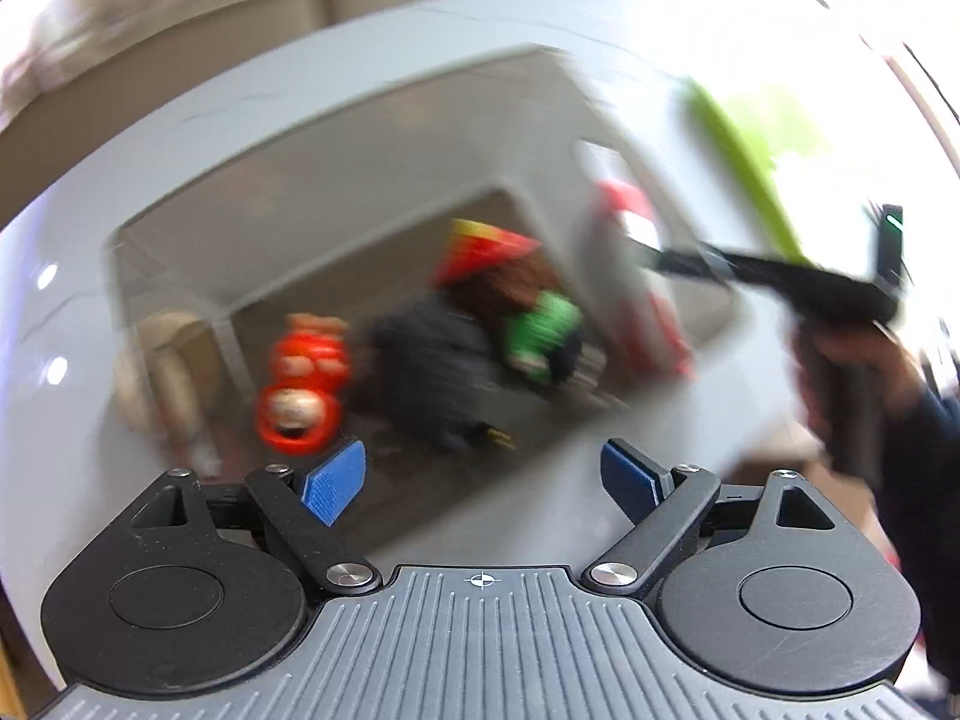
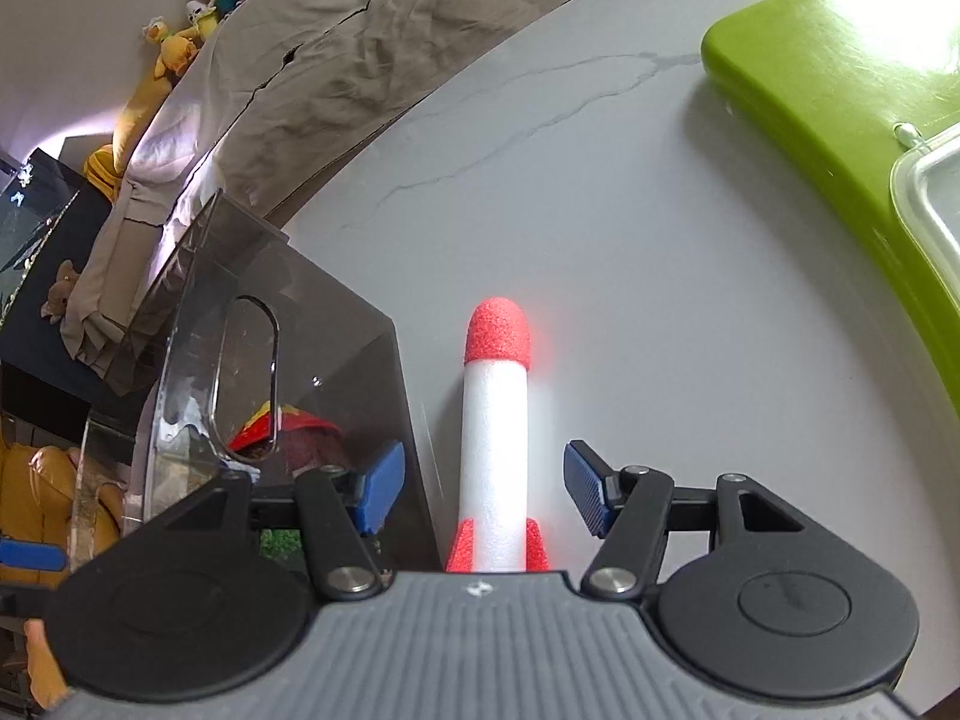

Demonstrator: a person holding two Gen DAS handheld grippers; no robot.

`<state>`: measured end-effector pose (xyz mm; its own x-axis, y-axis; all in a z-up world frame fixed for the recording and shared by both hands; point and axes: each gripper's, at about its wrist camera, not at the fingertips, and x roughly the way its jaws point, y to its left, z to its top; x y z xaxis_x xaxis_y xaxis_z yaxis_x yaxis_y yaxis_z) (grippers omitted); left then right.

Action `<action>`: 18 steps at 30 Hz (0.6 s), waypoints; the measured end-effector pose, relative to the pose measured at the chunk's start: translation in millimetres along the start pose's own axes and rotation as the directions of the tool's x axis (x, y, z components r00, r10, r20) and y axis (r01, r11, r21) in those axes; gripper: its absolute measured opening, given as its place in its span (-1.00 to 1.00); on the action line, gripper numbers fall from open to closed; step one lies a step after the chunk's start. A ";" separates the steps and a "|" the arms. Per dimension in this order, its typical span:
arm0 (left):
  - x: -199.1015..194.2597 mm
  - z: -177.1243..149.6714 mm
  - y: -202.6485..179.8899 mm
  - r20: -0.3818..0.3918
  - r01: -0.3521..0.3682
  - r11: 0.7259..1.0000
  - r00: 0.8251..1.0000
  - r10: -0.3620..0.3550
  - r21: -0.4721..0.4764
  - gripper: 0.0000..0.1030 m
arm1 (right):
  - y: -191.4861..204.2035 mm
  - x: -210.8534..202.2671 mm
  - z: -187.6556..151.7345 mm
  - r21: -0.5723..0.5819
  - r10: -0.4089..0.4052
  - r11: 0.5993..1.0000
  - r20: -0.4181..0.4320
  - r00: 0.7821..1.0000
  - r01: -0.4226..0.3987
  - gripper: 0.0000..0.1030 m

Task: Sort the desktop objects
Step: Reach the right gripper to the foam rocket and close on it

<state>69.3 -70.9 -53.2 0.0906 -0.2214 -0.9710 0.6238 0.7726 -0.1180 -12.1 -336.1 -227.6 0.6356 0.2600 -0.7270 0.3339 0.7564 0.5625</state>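
1. Far left in your right wrist view, a row of plush toys [image 2: 180, 30] sits on a beige-draped sofa [image 2: 336, 54] beyond the table edge.
2. Your left gripper [image 1: 483, 480] hangs above the smoky clear bin [image 1: 336, 180], pointing steeply down into it. Its blue pads [image 1: 336, 480] stand wide apart with nothing between them, so it is open and empty.
3. That view is blurred, but inside the bin you can make out a red and orange toy [image 1: 303, 390] at the left, a dark object [image 1: 432, 360] in the middle and a green piece [image 1: 540, 330] to its right, with a red and yellow shape [image 1: 480, 252] behind them.
4. Your right gripper [image 2: 483, 492] sits low over the grey table [image 2: 630, 240], just right of the bin wall [image 2: 336, 360].
5. The foam rocket [image 2: 497, 438] lies on the table, just beside the bin and outside it, its white body running between the right gripper's pads [image 2: 378, 492] and its red nose pointing away from you.
6. A gap shows on both sides of the rocket, so the jaws bracket it without pressing on it.
7. At the right, a green tray [image 2: 828, 78] rests on the table, well apart from the rocket, with a clear container [image 2: 930, 198] on it.
8. In your left wrist view, your right hand [image 1: 858, 360] shows at the right edge, gripping the handle.
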 end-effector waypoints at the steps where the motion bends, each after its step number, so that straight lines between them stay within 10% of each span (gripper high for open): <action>1: -2.0 -1.5 -12.2 -0.010 0.027 0.999 1.000 -0.027 0.039 0.80 | 2.0 0.7 -0.7 -0.007 -0.001 1.000 0.001 1.000 0.001 0.22; 8: -0.4 -3.4 -55.1 -0.081 0.272 0.948 0.962 -0.262 0.165 0.81 | 7.8 8.3 -4.4 -0.029 -0.009 1.000 -0.028 1.000 0.008 0.20; 13: 10.9 -2.4 -45.9 -0.193 0.594 0.796 0.800 -0.569 0.115 0.81 | 6.6 12.1 -5.3 -0.030 -0.012 0.999 -0.044 0.999 0.011 0.19; 16: 16.9 -2.3 -43.8 -0.174 0.545 0.830 0.834 -0.523 0.118 0.82 | 6.9 13.9 -5.5 -0.040 -0.015 0.999 -0.050 0.999 0.013 0.15; 18: 22.2 -3.3 -49.1 -0.175 0.447 0.881 0.890 -0.421 0.155 0.82 | 8.8 14.7 -5.9 -0.067 -0.020 0.998 -0.055 0.998 0.016 0.07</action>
<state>38.1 -111.8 -69.7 -0.3178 -0.4187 -0.8507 0.7102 0.4894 -0.5062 -3.9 -322.0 -235.7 0.5892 0.2778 -0.7587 0.2966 0.7991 0.5229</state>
